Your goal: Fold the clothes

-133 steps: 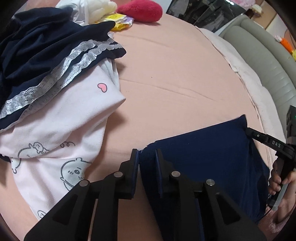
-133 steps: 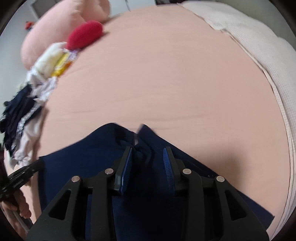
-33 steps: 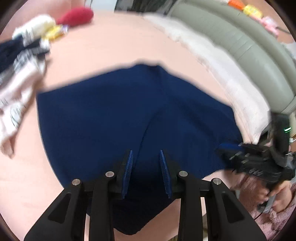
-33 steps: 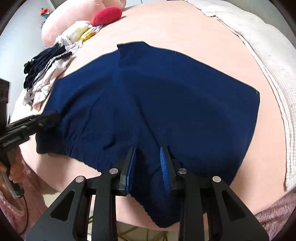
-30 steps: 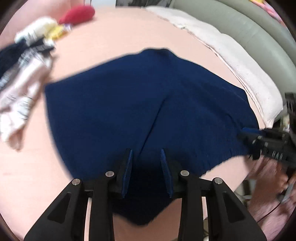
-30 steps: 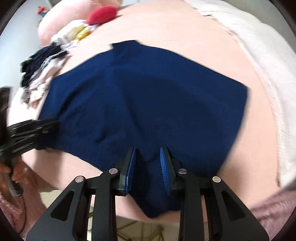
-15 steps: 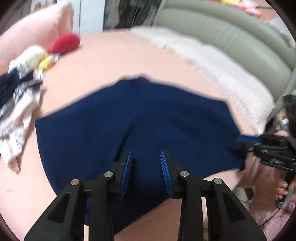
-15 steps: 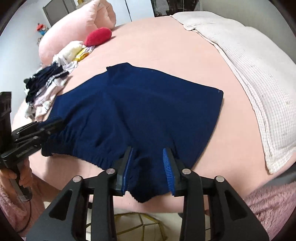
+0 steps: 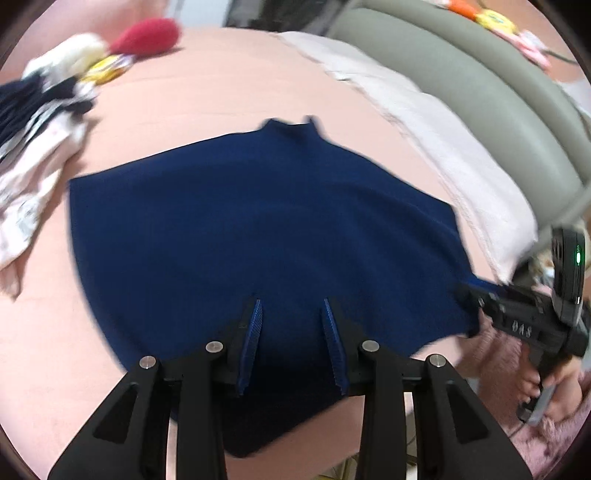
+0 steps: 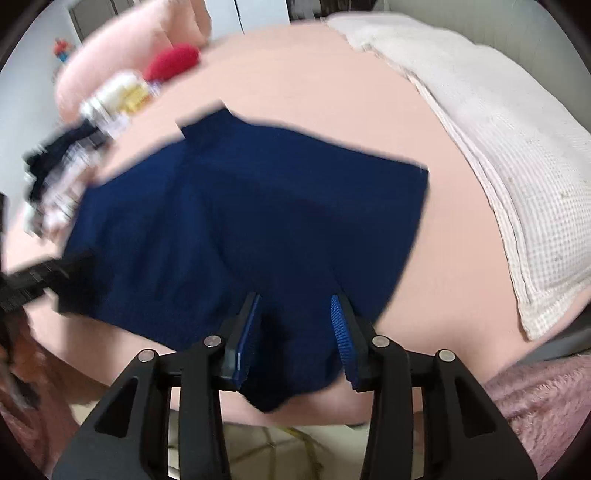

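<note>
Navy blue shorts (image 9: 258,221) lie spread flat on the pink bed sheet (image 9: 240,85), waistband at the near edge and partly hanging over it. My left gripper (image 9: 291,314) hovers over the waistband's left part; its jaws are opening a little and the pads do not press the cloth. My right gripper (image 10: 295,310) stands over the right part of the shorts (image 10: 277,221); its jaws are opening with cloth below the gap, not pinched. In the left wrist view the right gripper (image 9: 476,291) sits at the shorts' right corner.
A pile of dark and white clothes (image 9: 33,147) lies at the left, with a red plush (image 9: 147,35) behind it. A white waffle blanket (image 10: 498,147) runs along the right side below a grey-green headboard (image 9: 480,92). A pink pillow (image 10: 129,55) is at the back.
The shorts, bunched in both grippers earlier, now lie spread flat. The right gripper's jaws have widened off the waistband. Both views have drawn back slightly towards the near edge.
</note>
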A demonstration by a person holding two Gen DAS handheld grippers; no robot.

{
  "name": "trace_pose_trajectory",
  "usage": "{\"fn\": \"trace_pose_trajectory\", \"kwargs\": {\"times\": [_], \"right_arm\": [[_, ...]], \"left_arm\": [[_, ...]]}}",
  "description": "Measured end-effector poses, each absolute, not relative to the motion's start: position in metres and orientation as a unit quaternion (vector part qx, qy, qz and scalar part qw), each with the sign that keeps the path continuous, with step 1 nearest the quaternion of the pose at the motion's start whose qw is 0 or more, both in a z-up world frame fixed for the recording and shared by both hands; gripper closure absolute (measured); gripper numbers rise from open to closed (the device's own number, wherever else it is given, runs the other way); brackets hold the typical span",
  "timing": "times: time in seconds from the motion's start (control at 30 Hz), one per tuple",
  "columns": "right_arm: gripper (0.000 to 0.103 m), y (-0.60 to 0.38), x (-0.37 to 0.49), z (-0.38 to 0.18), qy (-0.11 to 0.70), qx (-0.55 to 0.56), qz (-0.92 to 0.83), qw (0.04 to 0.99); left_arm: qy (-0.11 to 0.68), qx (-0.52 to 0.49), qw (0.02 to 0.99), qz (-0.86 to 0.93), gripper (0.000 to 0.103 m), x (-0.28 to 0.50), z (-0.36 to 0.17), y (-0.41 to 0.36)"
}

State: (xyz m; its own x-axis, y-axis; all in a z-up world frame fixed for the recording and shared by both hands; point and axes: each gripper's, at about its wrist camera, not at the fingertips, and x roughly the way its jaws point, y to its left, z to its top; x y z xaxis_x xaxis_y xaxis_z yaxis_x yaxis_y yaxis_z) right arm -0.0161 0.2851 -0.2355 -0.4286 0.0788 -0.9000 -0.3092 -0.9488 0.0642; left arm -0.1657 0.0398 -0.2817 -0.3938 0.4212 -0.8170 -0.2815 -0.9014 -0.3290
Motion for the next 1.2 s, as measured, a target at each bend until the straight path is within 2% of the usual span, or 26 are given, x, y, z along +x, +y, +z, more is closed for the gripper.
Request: {"fn": "trace_pose_trajectory", "kwargs": {"times": [0.07, 0.13, 0.27, 0.3, 0.43, 0.6, 0.7, 0.93, 1.1, 1.2], "right_arm": [[0.063, 0.291, -0.013, -0.234, 0.129, -0.517, 0.838, 0.116], [0.063, 0.299, -0.012, -0.226, 0.120, -0.508, 0.851, 0.053], [0.062, 0.301, -0.014, -0.239, 0.087, -0.541, 0.834, 0.066], [0.055, 0.299, -0.016, -0.245, 0.069, -0.550, 0.829, 0.073], [0.055, 0.305, -0.016, -0.236, 0.085, -0.540, 0.833, 0.082], [0.053, 0.316, -0.008, -0.238, 0.138, -0.540, 0.826, 0.081], [0.052, 0.312, -0.006, -0.243, 0.109, -0.551, 0.824, 0.075], [0.052, 0.312, -0.015, -0.235, 0.109, -0.521, 0.843, 0.081], [0.052, 0.327, -0.038, -0.230, 0.140, -0.524, 0.837, 0.071], [0.052, 0.346, -0.060, -0.229, 0.150, -0.537, 0.826, 0.083]], "left_arm": [[-0.078, -0.514, 0.188, 0.834, 0.067, -0.171, -0.284, 0.028], [-0.076, -0.515, 0.163, 0.838, 0.067, -0.173, -0.284, 0.017], [-0.072, -0.540, 0.141, 0.827, 0.067, -0.179, -0.291, 0.000], [-0.060, -0.546, 0.135, 0.825, 0.068, -0.177, -0.291, -0.001], [-0.046, -0.546, 0.122, 0.827, 0.067, -0.166, -0.283, -0.011], [-0.032, -0.565, 0.109, 0.817, 0.064, -0.145, -0.287, -0.018], [-0.008, -0.563, 0.084, 0.822, 0.057, -0.142, -0.285, -0.020], [-0.073, -0.561, 0.087, 0.820, 0.058, -0.152, -0.288, -0.038], [-0.168, -0.562, 0.090, 0.805, 0.058, -0.183, -0.290, -0.068], [-0.192, -0.558, 0.083, 0.803, 0.058, -0.204, -0.287, -0.089]]}}
